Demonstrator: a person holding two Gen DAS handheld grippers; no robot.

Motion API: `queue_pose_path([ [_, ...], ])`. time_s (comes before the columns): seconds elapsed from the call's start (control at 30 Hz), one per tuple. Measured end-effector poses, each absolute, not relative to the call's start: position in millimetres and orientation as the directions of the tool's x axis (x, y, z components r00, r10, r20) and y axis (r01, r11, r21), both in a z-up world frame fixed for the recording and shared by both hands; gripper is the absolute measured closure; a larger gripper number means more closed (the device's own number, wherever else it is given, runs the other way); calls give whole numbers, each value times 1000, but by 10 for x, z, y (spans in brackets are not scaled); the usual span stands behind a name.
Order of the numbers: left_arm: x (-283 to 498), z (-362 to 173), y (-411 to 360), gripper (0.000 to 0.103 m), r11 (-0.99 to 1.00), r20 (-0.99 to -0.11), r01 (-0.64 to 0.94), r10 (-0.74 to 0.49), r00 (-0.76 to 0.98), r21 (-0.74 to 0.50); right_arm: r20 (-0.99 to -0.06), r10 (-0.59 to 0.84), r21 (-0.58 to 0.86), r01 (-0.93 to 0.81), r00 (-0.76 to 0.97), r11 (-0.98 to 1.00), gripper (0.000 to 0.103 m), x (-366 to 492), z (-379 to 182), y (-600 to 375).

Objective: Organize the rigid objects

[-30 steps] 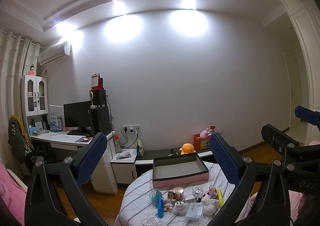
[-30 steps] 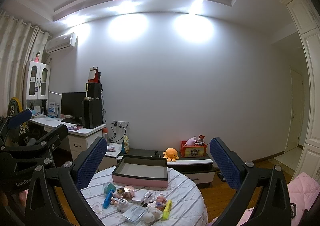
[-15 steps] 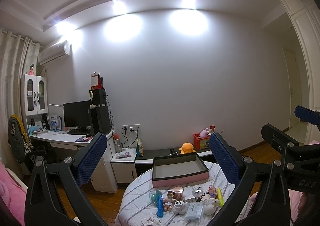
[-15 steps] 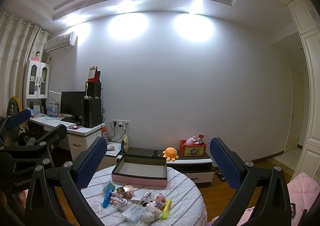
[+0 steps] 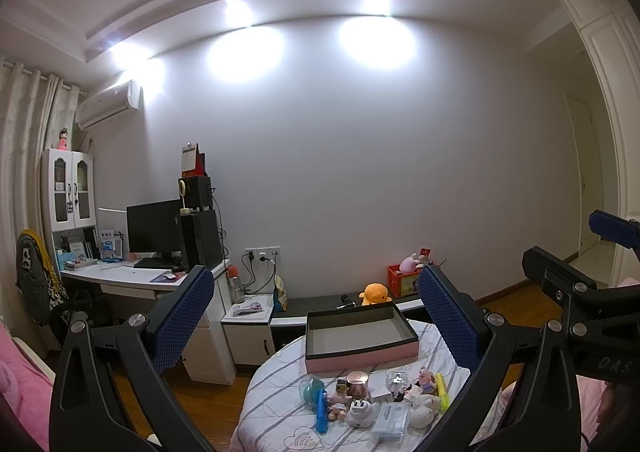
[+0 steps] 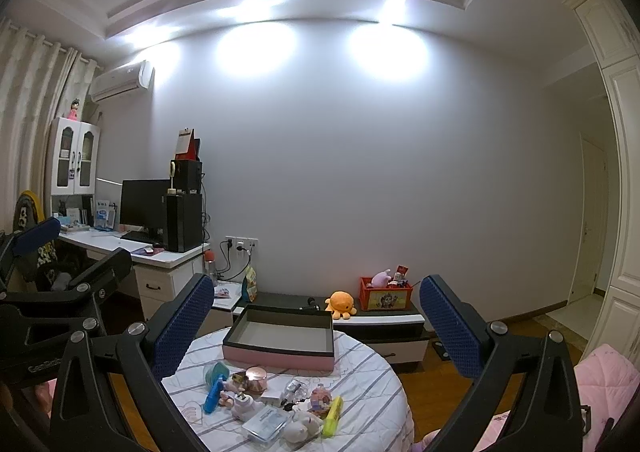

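Observation:
A round table with a striped cloth (image 5: 272, 408) (image 6: 372, 404) holds an empty pink box with a dark rim (image 5: 360, 356) (image 6: 280, 358) at its far side. In front of the box lies a cluster of small objects: a blue tube (image 5: 321, 410) (image 6: 212, 398), a copper-lidded jar (image 5: 357, 383) (image 6: 256, 377), a white plug (image 5: 360, 412), a clear case (image 5: 390, 418) (image 6: 266, 422), a yellow marker (image 5: 441, 390) (image 6: 333, 414). My left gripper (image 5: 316, 312) and right gripper (image 6: 316, 312) are both open, empty, held well above and back from the table.
A white desk (image 5: 132, 276) with a monitor and black speakers stands at the left. A low cabinet (image 6: 380, 320) behind the table holds an orange plush and a red toy box. Pink bedding (image 6: 604, 372) lies at the right; wooden floor surrounds the table.

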State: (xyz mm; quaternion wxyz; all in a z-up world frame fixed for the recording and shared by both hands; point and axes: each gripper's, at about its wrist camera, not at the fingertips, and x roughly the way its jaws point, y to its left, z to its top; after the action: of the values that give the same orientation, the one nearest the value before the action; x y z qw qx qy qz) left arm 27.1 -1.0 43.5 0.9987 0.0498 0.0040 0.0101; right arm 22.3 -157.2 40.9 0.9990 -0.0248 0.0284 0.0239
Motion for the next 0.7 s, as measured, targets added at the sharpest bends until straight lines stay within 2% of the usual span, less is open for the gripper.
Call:
queue_pose_path([
  [0.7,446,340,-31,0,994,-41,-8,12,999,110,-98,34,-45,-39,995,998,0,334,329,-1561],
])
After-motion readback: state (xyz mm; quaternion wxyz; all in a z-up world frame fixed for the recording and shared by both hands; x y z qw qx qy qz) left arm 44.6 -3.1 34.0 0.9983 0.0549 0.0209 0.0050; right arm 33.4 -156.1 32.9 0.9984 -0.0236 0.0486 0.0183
